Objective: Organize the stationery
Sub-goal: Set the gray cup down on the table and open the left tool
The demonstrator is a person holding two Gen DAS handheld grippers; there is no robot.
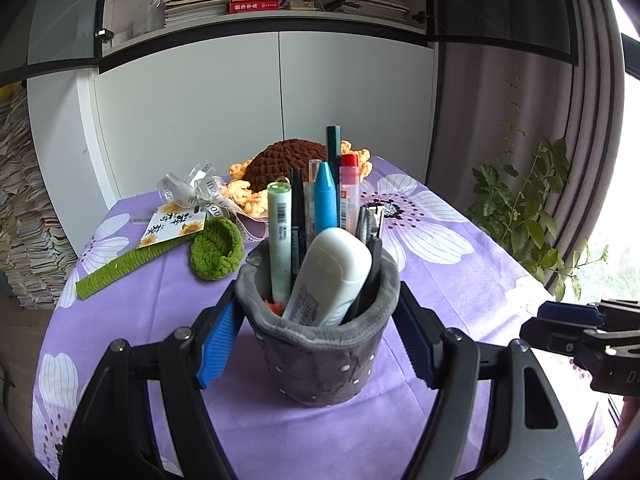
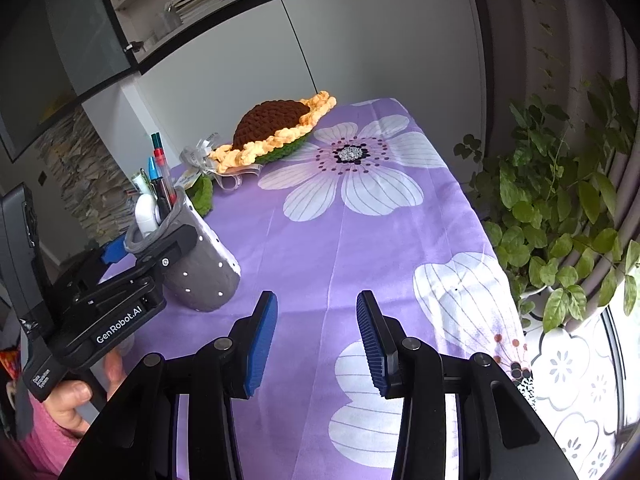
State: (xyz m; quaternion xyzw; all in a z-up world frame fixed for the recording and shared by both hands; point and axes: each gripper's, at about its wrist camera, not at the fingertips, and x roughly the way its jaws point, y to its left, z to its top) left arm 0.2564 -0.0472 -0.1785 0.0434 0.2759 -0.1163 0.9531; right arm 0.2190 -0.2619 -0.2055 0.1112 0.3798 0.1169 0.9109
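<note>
A grey felt pen holder [image 1: 320,352] stands on the purple flowered tablecloth. It holds a white bottle [image 1: 332,280], a blue crayon [image 1: 325,196], a pale green marker [image 1: 279,232], a red-capped pen [image 1: 349,188] and several dark pens. My left gripper [image 1: 318,340] has its blue pads on both sides of the holder, closed on it. In the right wrist view the holder [image 2: 200,264] sits at the left in the left gripper's jaws. My right gripper [image 2: 316,336] is open and empty over bare cloth, right of the holder.
A crocheted sunflower [image 1: 288,168] with a ribbon [image 1: 200,192] and card lies at the back of the table. A green crocheted leaf [image 1: 216,252] and stem [image 1: 120,268] lie left. A leafy plant [image 2: 560,208] stands past the table's right edge. Cabinets stand behind.
</note>
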